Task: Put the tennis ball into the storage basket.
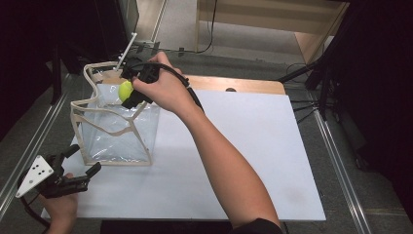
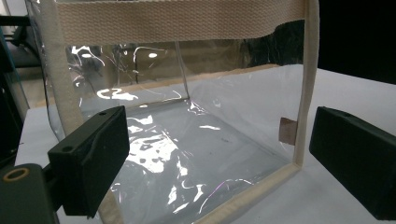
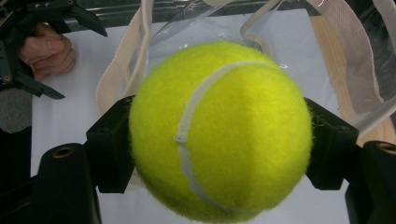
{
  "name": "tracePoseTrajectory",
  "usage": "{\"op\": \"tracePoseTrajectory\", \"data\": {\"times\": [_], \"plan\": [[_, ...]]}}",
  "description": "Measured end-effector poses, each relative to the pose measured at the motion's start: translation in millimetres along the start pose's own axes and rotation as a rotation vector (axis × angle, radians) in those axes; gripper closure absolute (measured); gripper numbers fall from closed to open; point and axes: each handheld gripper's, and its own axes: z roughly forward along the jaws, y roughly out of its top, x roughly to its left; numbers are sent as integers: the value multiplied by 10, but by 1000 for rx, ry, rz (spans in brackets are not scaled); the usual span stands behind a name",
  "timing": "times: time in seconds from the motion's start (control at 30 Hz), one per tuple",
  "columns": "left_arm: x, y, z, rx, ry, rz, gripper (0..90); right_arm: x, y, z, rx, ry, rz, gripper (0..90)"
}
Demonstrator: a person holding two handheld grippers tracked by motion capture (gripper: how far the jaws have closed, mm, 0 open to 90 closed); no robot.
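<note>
**Holding a tennis ball over the clear bag**

Gripping the tennis ball (image 1: 125, 90) between both jaws, the right gripper (image 1: 130, 90) is hanging above the open top of the clear plastic bag (image 1: 117, 131). In the right gripper view the ball (image 3: 219, 130) is sitting squarely between the two black pads, each pressing against a side of the felt — the jaws are closed on it, the white seam facing the camera.

The bag is standing upright at the far-left corner of the white board (image 1: 253, 146), its beige webbing trim (image 1: 109, 127) outlining the edges and its handles (image 1: 95, 70) curling up at the top. Through the left gripper view the bag (image 2: 187, 140) is looking empty inside, the film glinting under the lights.

The left gripper (image 1: 73, 178) is resting low near the board's front-left corner, just beside the bag's base — its jaws are standing wide apart with nothing between the pads; the bag's corner is showing beyond them.

Surface and room: the white board is lying on a wooden tabletop (image 1: 243, 85), whose edge is showing along the far side. Metal rails (image 1: 341, 170) are running along both sides of the table. Beyond it, grey floor (image 1: 180, 24), cables (image 1: 212, 29) and a pale wooden cabinet (image 1: 272, 19) are sitting in a dim room.
</note>
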Motion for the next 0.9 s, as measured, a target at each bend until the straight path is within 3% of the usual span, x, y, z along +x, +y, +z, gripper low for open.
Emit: {"op": "tracePoseTrajectory", "data": {"times": [0.6,0.87,0.9], "plan": [[6,0,-2,-1,0,1,54,-29,-22,203,40,-6,-11,232],[6,0,-2,-1,-1,1,54,-16,-38,266,89,0,-22,228],[7,0,-4,0,0,3,54,-11,-40,278,107,-10,-40,220]]}}
